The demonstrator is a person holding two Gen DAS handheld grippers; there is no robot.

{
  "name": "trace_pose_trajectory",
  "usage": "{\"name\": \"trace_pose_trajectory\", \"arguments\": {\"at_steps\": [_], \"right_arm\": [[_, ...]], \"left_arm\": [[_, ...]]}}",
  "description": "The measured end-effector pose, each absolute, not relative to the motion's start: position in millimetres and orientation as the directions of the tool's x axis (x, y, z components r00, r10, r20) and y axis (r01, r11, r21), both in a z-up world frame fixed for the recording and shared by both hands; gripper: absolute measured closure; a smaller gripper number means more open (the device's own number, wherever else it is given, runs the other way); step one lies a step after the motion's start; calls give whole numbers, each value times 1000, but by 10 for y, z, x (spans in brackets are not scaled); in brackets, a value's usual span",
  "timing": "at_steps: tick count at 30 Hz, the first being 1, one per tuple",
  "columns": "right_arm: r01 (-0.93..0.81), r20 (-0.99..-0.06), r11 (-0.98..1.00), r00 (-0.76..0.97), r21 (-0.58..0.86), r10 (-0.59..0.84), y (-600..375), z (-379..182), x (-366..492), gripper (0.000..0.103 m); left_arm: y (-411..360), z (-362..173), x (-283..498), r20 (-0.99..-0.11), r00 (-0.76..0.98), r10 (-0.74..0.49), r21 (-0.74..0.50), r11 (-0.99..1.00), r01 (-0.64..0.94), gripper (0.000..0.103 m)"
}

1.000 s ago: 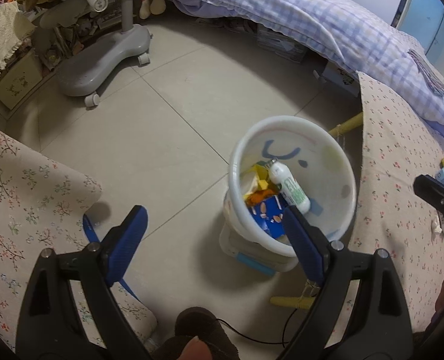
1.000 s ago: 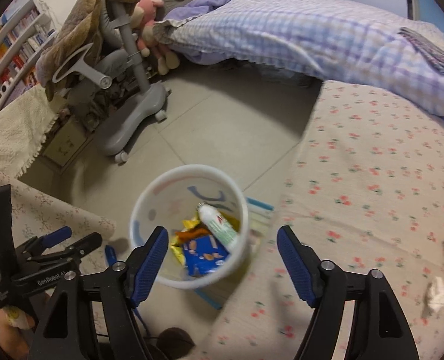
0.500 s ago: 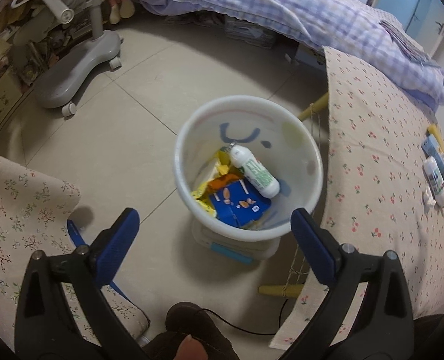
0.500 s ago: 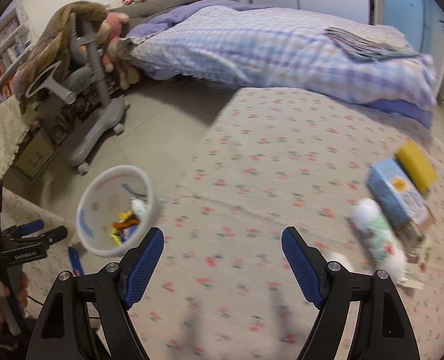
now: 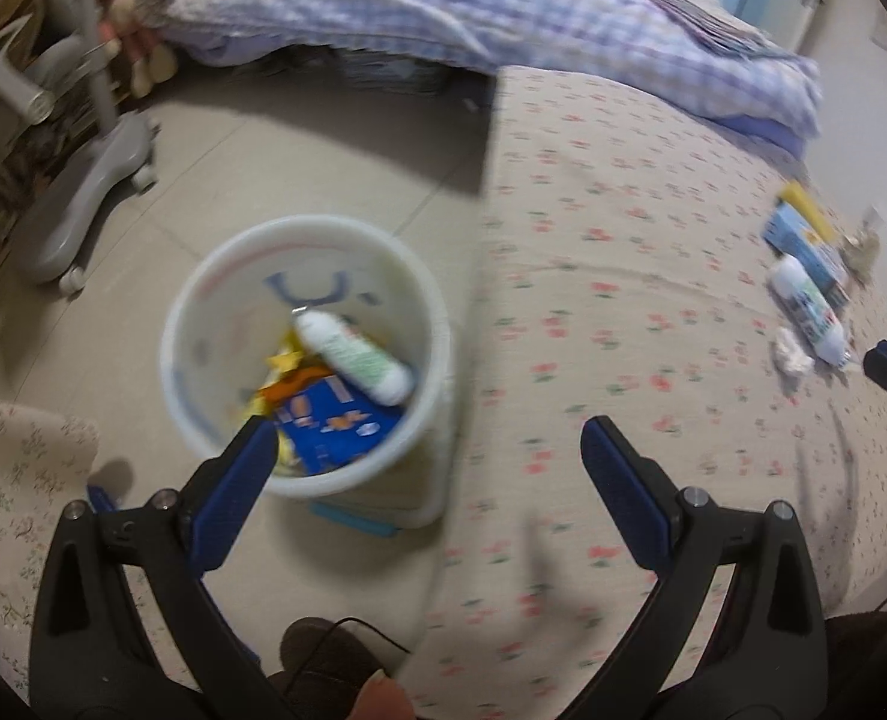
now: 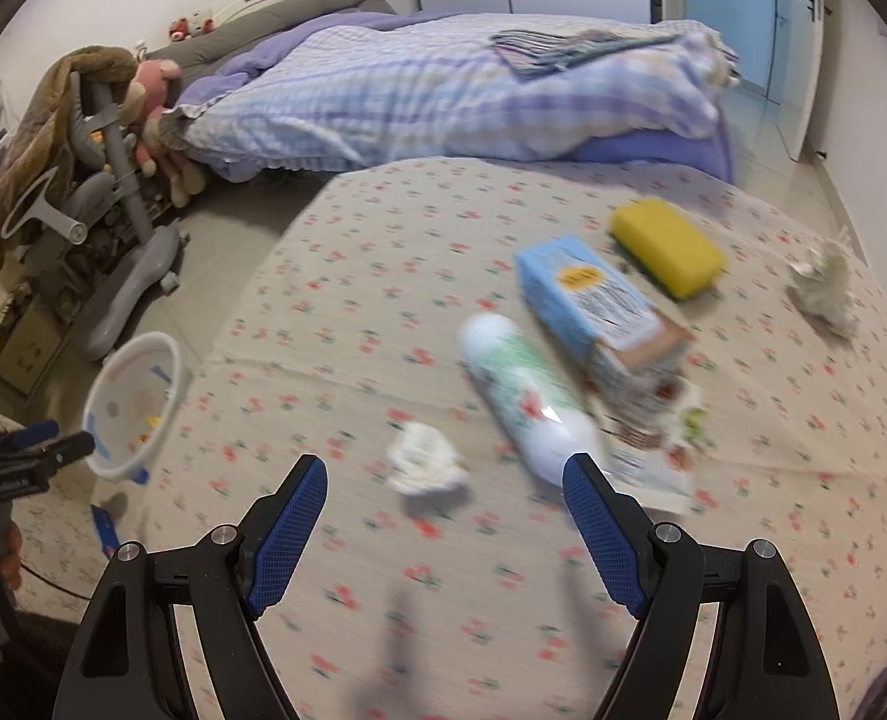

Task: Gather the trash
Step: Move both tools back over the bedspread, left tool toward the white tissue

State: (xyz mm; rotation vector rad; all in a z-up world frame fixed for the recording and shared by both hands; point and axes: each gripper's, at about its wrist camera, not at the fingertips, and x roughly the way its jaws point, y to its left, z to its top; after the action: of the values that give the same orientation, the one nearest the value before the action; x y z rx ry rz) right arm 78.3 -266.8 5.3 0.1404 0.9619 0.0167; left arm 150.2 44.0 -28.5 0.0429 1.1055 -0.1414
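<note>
Over floral table (image 6: 335,276), right gripper (image 6: 443,516) wide open, empty, likely reaching for tissue (image 6: 425,465); next: straddle, close, carry to bin (image 6: 134,402).

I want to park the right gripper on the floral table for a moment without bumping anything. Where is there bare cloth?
Bare cloth runs from the crumpled tissue left to the table edge near the bin. Crowded on the right: bottle, blue carton, yellow sponge.
</note>
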Motion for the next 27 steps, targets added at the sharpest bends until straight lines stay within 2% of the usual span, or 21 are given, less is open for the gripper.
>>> {"name": "trace_pose_trajectory", "arguments": {"at_steps": [5, 20, 25, 27], "right_arm": [[70, -827, 994, 562, 81, 27, -2988, -75, 595, 21], [178, -829, 974, 559, 137, 15, -3700, -147, 311, 21], [196, -829, 970, 559, 147, 13, -3797, -154, 282, 21], [201, -830, 968, 557, 149, 12, -3822, -160, 274, 21]], "left_arm": [[31, -240, 1505, -886, 444, -130, -41, 978, 205, 3], [-1300, -419, 1421, -887, 388, -253, -75, 905, 419, 3], [-1577, -471, 1434, -867, 385, -318, -106, 871, 480, 11], [-1661, -520, 1446, -866, 380, -324, -106, 863, 494, 22]]}}
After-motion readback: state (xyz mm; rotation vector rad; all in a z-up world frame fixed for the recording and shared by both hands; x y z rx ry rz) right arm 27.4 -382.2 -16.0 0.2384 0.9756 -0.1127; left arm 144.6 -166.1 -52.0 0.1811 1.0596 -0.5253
